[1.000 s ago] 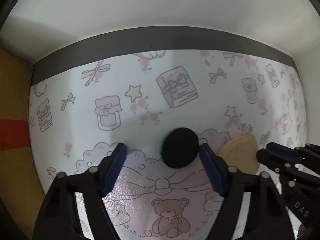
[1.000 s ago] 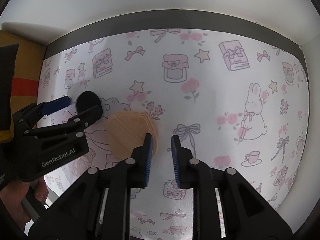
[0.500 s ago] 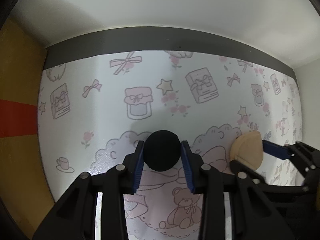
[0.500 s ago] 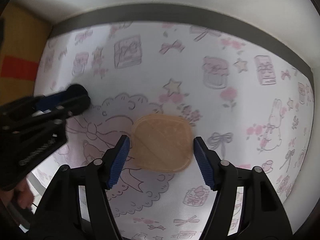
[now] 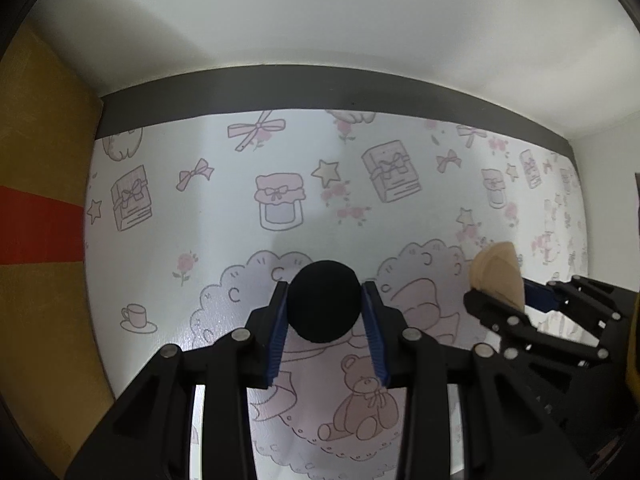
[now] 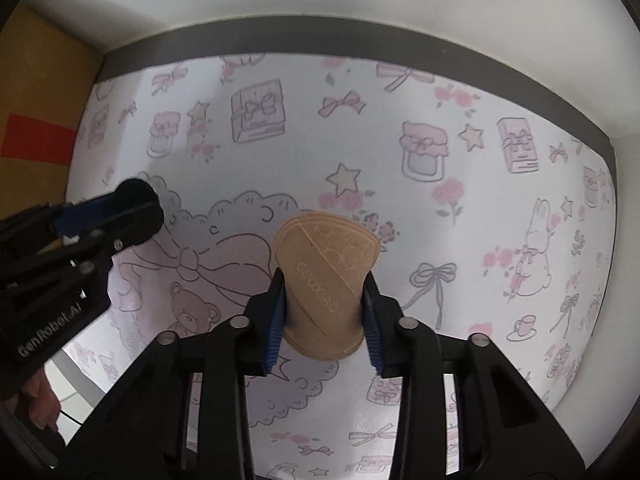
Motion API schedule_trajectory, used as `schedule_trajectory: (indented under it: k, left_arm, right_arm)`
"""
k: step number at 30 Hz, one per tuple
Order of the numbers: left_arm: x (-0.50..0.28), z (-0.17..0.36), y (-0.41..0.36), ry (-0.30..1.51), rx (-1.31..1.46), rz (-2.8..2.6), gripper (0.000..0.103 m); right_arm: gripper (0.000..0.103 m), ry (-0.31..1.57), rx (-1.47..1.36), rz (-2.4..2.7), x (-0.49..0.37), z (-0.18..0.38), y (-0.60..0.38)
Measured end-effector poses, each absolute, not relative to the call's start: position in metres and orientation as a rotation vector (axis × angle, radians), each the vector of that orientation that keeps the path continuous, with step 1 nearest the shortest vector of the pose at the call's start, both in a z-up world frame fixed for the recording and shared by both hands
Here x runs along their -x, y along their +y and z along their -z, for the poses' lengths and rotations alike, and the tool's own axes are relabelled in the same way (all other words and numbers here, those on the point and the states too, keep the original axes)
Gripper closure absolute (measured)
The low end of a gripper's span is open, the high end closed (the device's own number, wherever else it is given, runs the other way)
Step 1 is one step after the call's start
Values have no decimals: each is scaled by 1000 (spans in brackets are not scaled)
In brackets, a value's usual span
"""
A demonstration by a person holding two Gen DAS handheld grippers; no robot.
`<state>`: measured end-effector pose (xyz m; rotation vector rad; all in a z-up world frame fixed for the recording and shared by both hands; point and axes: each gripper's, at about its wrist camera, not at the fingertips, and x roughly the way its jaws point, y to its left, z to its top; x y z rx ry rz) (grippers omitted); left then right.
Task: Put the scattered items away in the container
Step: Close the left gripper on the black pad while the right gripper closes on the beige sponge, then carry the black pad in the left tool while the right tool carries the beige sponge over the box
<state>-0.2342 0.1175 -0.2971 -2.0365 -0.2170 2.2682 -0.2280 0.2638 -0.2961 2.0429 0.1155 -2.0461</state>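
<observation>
Left gripper (image 5: 324, 312), low centre of the left wrist view: closed to the width of a black round puff (image 5: 323, 300), blue pads pressing its two sides. Right gripper (image 6: 325, 308), low centre of the right wrist view: closed on a tan sponge pad (image 6: 326, 280), pinched hard enough to curl the lower half into a trough, the upper half fanning free above the pads. Same tan pad also visible at the right edge of the left wrist view, sticking up out of the other tool. Beneath both, a white tablecloth (image 5: 168, 216) printed with pink jars, books, bows and a bear. No container clearly in sight; a yellow box (image 5: 36, 184) with a red stripe at the left edge of both views, possibly the target, cannot tell. Likely trouble: soft, springy items squeezed narrow, so liable to pop or slide out of the pads during transport; grip on the tan pad low on its body, so liable to pivot; two tools near each other, so liable to knock together. Writing: "GUOXIAO", as far as legible, embossed on the tan pad; "GenRobot.AI" in white on the left tool's body at the lower left of the right wrist view.
</observation>
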Motion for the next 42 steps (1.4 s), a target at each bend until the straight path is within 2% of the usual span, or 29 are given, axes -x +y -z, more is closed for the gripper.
schedule_trajectory:
  k: [14, 42]
  left_arm:
    - [200, 224, 101, -240, 1882, -2373, 68]
    - [110, 107, 56, -243, 1585, -2604, 68]
  right_arm:
    - [72, 82, -1907, 2185, 220, 226, 248]
    - [72, 114, -1569, 2382, 137, 97, 205]
